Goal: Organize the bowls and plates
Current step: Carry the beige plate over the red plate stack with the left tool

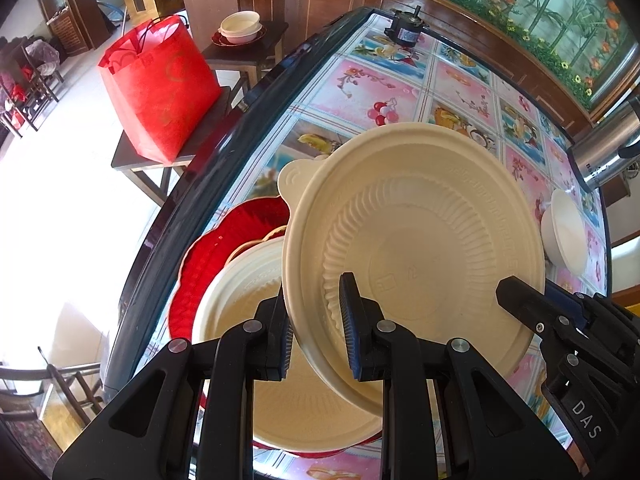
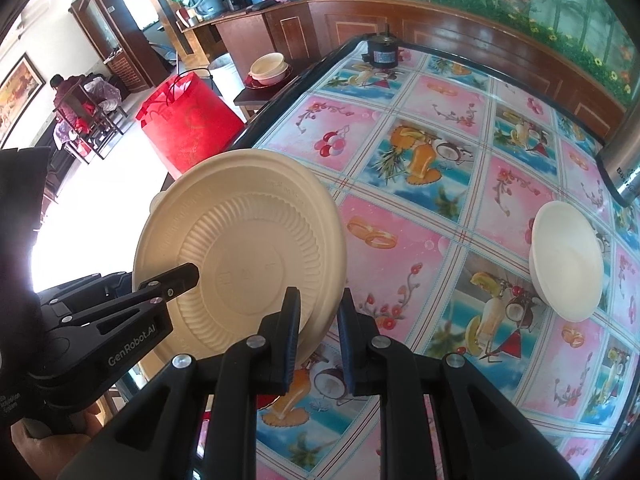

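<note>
A cream ribbed bowl (image 1: 420, 220) (image 2: 240, 232) hangs tilted above the table, held at two sides of its rim. My left gripper (image 1: 316, 332) is shut on the near-left rim, and it reaches in from the left in the right wrist view (image 2: 188, 274). My right gripper (image 2: 318, 328) is shut on the opposite rim, seen from the side in the left wrist view (image 1: 520, 300). Under the held bowl, a second cream bowl (image 1: 240, 304) sits on a red scalloped plate (image 1: 200, 272) near the table's edge. Another cream bowl (image 1: 564, 236) (image 2: 566, 264) stands alone further right.
The table (image 2: 440, 200) has a glossy fruit-print cover. A steel flask (image 2: 624, 160) and a black motor (image 2: 380, 54) stand at its far side. Beyond the edge, stools carry a red bag (image 1: 160, 88) and a stack of bowls on a plate (image 1: 240, 26).
</note>
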`<state>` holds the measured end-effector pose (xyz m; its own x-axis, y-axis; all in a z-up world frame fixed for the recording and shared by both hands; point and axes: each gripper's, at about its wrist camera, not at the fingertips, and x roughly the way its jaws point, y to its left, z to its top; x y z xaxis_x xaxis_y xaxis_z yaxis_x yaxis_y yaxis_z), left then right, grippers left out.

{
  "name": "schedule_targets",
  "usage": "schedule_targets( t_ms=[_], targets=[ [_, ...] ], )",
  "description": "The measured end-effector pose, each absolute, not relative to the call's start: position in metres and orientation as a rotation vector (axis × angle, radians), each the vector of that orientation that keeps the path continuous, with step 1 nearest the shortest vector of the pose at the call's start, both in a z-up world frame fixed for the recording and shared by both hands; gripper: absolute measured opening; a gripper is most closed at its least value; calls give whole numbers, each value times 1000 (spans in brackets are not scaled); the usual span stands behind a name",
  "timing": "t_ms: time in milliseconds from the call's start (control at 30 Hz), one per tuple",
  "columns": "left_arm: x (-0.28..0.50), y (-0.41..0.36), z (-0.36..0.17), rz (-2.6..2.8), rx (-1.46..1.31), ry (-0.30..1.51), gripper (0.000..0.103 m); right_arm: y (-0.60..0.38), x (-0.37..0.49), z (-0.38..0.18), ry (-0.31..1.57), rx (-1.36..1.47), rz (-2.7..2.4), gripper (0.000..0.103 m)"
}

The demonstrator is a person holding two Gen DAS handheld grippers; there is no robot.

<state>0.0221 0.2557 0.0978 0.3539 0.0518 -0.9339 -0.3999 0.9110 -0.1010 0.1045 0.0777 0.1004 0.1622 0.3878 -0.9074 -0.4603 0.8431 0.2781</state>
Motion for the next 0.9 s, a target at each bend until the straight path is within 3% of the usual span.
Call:
schedule_targets(
  t_ms=[900],
  targets=[
    [-24,273,80,376,-271,1191,22,110,64,83,1325,-139,729,19]
  ],
)
